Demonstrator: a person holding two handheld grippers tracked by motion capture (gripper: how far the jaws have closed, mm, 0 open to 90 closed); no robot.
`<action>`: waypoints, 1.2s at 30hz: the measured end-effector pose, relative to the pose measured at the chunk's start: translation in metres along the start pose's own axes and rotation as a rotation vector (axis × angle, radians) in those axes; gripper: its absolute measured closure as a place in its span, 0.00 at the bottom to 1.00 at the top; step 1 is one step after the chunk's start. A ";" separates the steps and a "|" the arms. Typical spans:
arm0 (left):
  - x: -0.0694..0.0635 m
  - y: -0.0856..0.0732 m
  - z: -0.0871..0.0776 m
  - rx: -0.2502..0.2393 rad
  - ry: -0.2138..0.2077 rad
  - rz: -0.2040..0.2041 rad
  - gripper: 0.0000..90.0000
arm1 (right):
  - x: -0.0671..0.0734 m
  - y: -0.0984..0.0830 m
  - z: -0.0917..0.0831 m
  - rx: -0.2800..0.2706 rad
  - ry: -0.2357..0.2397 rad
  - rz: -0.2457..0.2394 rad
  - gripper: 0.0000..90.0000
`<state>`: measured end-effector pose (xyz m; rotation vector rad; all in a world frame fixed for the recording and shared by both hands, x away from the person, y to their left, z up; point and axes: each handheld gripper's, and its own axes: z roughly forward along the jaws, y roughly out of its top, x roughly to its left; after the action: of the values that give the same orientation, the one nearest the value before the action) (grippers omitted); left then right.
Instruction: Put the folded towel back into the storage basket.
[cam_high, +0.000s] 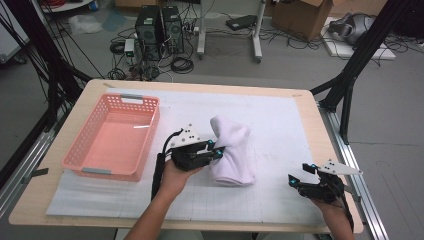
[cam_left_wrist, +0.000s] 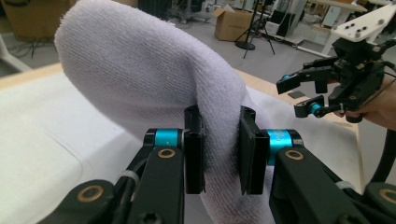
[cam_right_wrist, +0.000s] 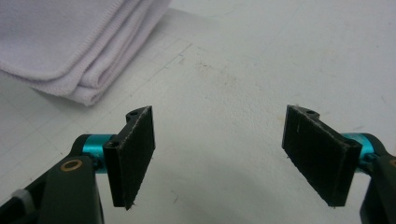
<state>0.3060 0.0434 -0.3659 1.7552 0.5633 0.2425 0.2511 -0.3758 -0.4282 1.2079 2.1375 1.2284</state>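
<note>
Jaws of the left gripper (cam_left_wrist: 220, 149) pinch a fold of the soft white towel (cam_left_wrist: 154, 84), which droops over them. Light and floppy, so grab thick folds. Right gripper (cam_right_wrist: 219, 156) waits wide open, towel just beside it.

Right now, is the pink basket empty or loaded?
Empty: the pink basket shows bare mesh floor; the white towel lies outside it on the table.
</note>
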 end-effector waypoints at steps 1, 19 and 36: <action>0.000 0.002 -0.003 -0.006 -0.005 0.009 0.84 | -0.001 0.000 0.000 -0.002 0.000 -0.003 0.27; 0.013 0.035 -0.061 -0.058 -0.011 0.097 0.85 | 0.002 0.001 0.001 -0.003 0.004 -0.008 0.27; 0.041 0.051 -0.119 -0.116 0.041 0.116 0.85 | 0.002 0.002 0.003 -0.002 -0.001 -0.009 0.27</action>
<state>0.3002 0.1567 -0.2913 1.6750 0.4683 0.3862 0.2529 -0.3722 -0.4278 1.1962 2.1385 1.2260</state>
